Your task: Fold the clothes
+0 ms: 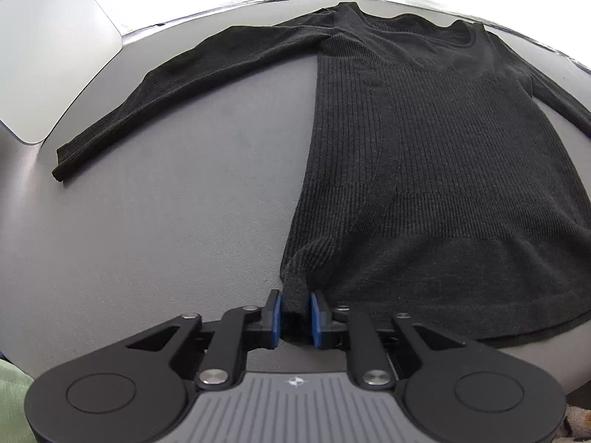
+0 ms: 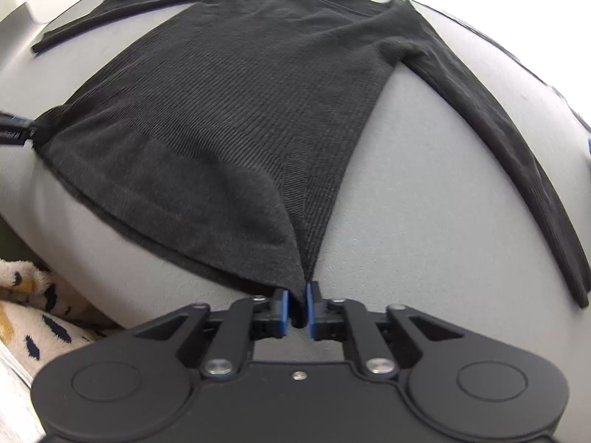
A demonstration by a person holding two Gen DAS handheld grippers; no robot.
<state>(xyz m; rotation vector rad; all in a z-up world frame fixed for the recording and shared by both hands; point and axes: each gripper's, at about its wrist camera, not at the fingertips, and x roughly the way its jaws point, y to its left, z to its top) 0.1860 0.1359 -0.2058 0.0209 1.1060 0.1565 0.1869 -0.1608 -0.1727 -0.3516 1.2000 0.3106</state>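
A dark grey ribbed long-sleeve sweater (image 1: 424, 147) lies spread flat on a grey table (image 1: 166, 221), collar at the far edge, sleeves stretched out to both sides. My left gripper (image 1: 295, 306) is shut on the sweater's near left hem corner, fabric pinched between its blue pads. In the right wrist view the sweater (image 2: 221, 103) runs away from me. My right gripper (image 2: 297, 304) is shut on the near right hem corner, which is pulled into a point. The left gripper (image 2: 14, 131) shows at the far left edge of that view, at the other hem corner.
A closed silver laptop (image 1: 51, 55) lies at the table's far left, close to the left sleeve cuff (image 1: 64, 164). A spotted cream cloth (image 2: 33, 313) sits below the table's near edge. Some light green fabric (image 1: 11, 398) lies at the lower left.
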